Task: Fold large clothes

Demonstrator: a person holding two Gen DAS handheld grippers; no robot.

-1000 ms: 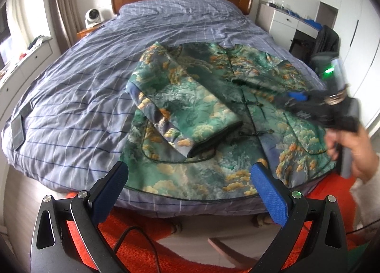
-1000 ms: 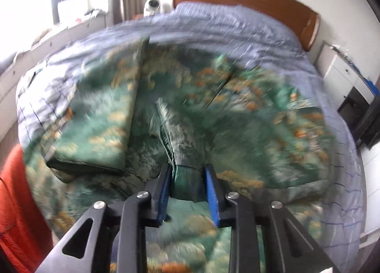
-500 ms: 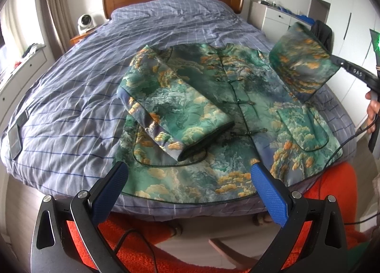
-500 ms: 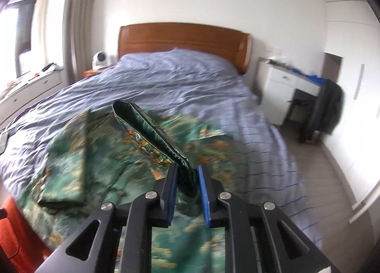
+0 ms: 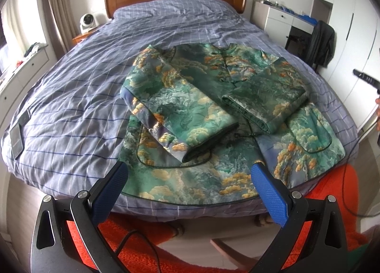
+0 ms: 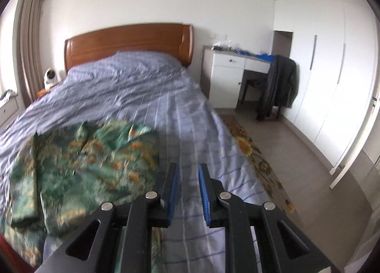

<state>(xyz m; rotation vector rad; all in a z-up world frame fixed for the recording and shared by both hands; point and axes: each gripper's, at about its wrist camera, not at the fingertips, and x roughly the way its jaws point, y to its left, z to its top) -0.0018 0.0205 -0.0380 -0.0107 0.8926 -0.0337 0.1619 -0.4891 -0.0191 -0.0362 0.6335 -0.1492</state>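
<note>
Left hand-held gripper (image 5: 187, 181) is hovering off the foot of the bed with its blue-padded fingers (image 5: 268, 193) spread wide and gripping nothing, probably waiting clear of the cloth so the other arm can work the fold unhindered. Right hand-held gripper (image 6: 187, 192) is pulling back over the near edge of the bed with only a narrow gap between its pads, and nothing is sitting in that gap.

Beyond them, the large green padded jacket with orange and gold cloud print (image 5: 228, 111) is lying flat, front up, on the blue-grey checked bed cover (image 5: 71, 97). Both sleeves are now crossing inward over the chest, their cuffs close together near the middle, which is narrowing the garment into a tidy block ready for a lengthwise fold.

Half a second ago the right hand-held gripper was pinching the right sleeve (image 5: 268, 104) and carrying it in the air; that sleeve is now resting on the jacket and the pads have let go. The left one is sitting just where it was.
</note>
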